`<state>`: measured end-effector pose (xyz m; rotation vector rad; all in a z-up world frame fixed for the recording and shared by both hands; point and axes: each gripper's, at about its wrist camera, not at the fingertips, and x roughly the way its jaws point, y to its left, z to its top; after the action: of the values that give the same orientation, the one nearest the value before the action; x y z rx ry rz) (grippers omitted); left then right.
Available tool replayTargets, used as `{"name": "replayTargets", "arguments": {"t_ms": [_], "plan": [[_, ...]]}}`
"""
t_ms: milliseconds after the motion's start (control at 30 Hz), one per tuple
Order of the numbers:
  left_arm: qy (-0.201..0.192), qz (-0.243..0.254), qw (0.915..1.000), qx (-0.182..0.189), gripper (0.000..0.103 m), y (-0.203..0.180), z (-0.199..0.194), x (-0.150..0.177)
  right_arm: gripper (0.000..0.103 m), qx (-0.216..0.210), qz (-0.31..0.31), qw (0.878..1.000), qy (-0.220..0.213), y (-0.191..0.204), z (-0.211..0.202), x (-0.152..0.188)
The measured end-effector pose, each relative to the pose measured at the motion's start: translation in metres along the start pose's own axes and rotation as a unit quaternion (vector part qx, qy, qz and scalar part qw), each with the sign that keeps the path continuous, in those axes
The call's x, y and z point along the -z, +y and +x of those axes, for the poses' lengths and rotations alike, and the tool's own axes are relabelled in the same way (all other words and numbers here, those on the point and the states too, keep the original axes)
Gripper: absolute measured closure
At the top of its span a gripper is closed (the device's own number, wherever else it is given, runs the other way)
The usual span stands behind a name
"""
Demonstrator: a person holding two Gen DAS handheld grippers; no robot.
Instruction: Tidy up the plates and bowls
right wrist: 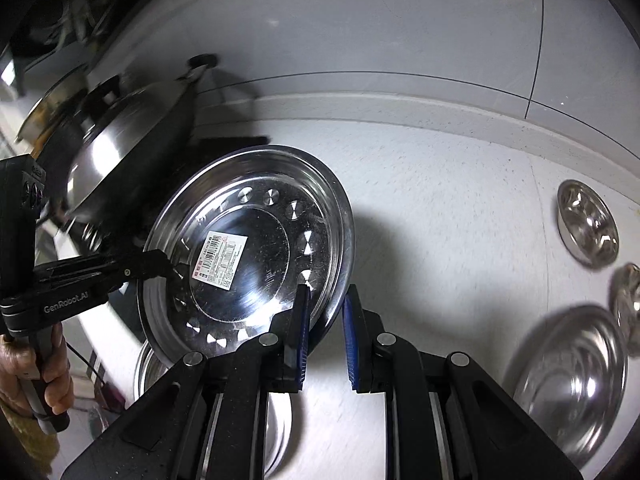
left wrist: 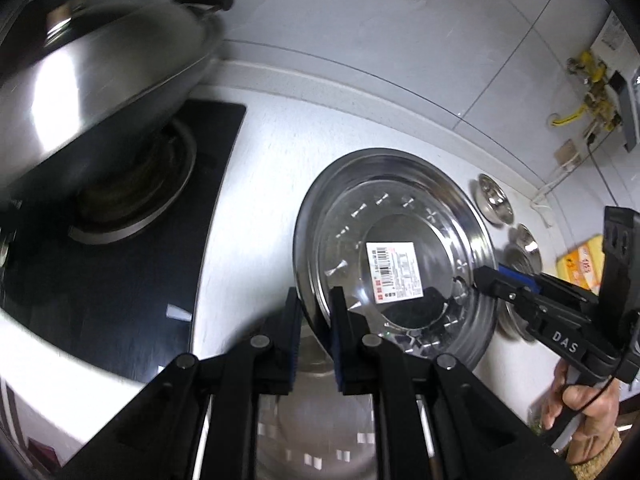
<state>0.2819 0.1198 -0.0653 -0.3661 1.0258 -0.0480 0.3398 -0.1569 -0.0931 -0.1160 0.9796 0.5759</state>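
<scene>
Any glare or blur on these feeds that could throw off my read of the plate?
Left wrist: the wok lid is motion-smeared with a bright glare streak; the plate is sharp and its label readable. Right wrist: the plate casts a dark shadow on the counter; the small bowls at right are blurred. Both views bend straight lines.

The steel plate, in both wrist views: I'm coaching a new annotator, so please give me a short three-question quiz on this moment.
1. True or false: the barcode sticker lies in the middle of the steel plate.
2. What sits on the stove? A) a lidded wok B) a kettle C) a cutting board
3. Fill in: the plate's rim runs between the fingers of the left gripper and of the ____ gripper.
Key: 1 true; 2 A; 3 right gripper.
</scene>
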Motion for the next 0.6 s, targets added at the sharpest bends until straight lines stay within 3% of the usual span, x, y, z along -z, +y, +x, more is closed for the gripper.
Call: {"name": "replayTargets", "arguments": {"t_ms": [133,333,600], "plan": [[-0.006,-0.002,1.0000,0.003,0.091,0.012,-0.025,0.035,0.088,-0.021,-0.010,1.000,0.007,0.023,-0.014,0.027],[0.033,-0.021,0.9992,0.011,0.091,0.030,-0.027,0.088,0.088,-0.039,-0.010,0.998,0.044,0.046,0.002,0.070],[0.059,-0.026,0.9979,0.006,0.091,0.050,-0.010,0.105,0.088,-0.044,0.020,0.996,0.076,0.052,0.030,0.096]]}}
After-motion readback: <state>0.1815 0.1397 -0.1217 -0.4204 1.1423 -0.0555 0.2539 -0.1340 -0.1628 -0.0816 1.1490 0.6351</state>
